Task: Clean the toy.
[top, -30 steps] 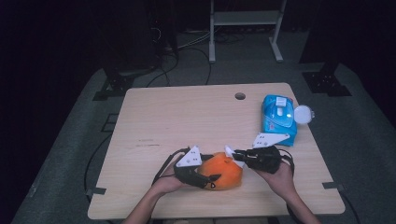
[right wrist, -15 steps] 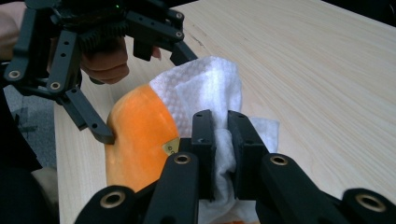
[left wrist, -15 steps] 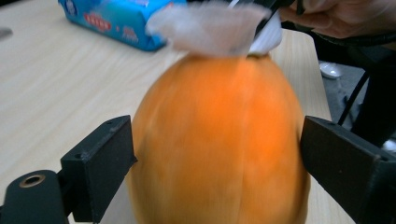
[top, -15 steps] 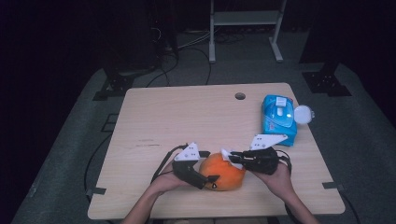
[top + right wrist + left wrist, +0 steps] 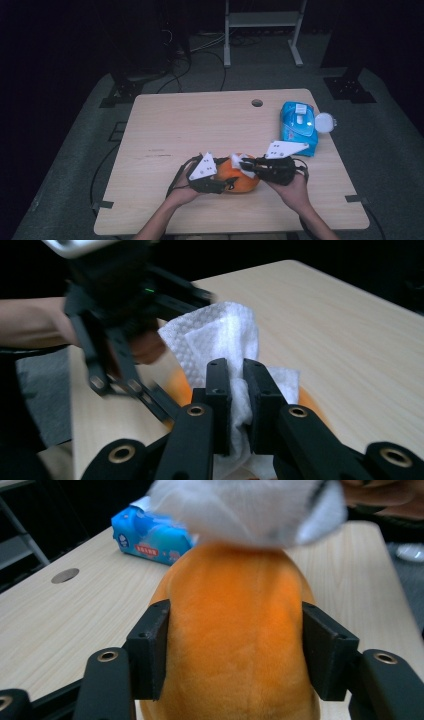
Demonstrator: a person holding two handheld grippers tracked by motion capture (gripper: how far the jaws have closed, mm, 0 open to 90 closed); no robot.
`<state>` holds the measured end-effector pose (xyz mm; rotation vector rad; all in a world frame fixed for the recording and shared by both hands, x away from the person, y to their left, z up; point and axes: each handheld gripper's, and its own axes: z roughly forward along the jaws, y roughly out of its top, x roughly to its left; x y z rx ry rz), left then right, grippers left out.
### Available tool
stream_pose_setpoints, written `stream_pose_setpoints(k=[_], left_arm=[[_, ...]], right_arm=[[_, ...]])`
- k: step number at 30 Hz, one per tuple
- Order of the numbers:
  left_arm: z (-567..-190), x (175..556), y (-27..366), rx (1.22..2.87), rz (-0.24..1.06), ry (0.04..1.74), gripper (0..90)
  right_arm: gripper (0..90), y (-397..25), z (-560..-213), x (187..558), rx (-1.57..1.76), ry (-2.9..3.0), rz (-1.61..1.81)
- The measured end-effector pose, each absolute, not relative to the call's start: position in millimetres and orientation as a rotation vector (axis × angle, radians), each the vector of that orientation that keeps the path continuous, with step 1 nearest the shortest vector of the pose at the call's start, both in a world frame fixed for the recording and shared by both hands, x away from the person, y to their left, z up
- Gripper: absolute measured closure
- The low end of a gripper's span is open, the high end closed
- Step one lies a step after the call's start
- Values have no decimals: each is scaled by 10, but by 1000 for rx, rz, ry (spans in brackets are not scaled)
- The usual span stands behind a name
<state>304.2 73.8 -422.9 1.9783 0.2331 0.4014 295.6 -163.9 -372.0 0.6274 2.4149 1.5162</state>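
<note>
An orange plush toy (image 5: 246,182) lies near the table's front edge. My left gripper (image 5: 226,184) is shut on it, one jaw pressed on each side of the plush toy (image 5: 235,630). My right gripper (image 5: 246,168) comes in from the right, shut on a white wipe (image 5: 220,335). The wipe (image 5: 239,162) rests against the top of the toy, and in the left gripper view the wipe (image 5: 245,510) hangs blurred over it. In the right gripper view, my right gripper (image 5: 237,390) pinches the wipe, with the left gripper (image 5: 120,355) just behind.
A blue pack of wipes (image 5: 298,125) lies at the right edge of the wooden table (image 5: 200,120), with a white round lid (image 5: 324,122) beside it. A cable hole (image 5: 257,103) sits near the far edge. Dark floor surrounds the table.
The right gripper has shifted slightly left with the wipe on the toy. The left gripper and the toy have barely moved.
</note>
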Motion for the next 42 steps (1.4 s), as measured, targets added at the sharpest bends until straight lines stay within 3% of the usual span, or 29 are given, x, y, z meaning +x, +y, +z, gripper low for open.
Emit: stream_pose_setpoints(k=[4, 9, 14, 16, 20, 27, 31, 38, 40, 42], left_arm=[[-4282, 3023, 702, 2007, 385, 236, 339], [-4317, 3080, 769, 2003, 354, 264, 322], [-4342, 3149, 807, 1967, 267, 311, 186], [-4343, 3154, 807, 1968, 260, 322, 192], [-4312, 3106, 774, 1987, 312, 304, 287], [-4293, 3033, 707, 2003, 338, 278, 281], [-4298, 3056, 714, 1991, 323, 283, 277], [-4348, 3166, 793, 1976, 273, 366, 126], [-4369, 3171, 789, 1980, 247, 372, 149], [-4356, 3145, 774, 2000, 278, 340, 236]], right_arm=[[813, -1380, -3799, 2869, 539, 2468, 1401], [817, -1525, -3820, 2959, 595, 2450, 1370], [817, -1740, -3877, 3028, 686, 2439, 1396], [817, -1757, -3876, 3038, 699, 2437, 1395], [815, -1669, -3839, 2981, 662, 2428, 1372], [815, -1320, -3862, 2832, 540, 2494, 1358], [819, -1365, -3835, 2869, 568, 2482, 1348], [818, -1639, -3847, 3004, 680, 2430, 1364], [819, -1680, -3843, 3025, 701, 2422, 1370], [818, -1676, -3838, 3020, 703, 2418, 1365]])
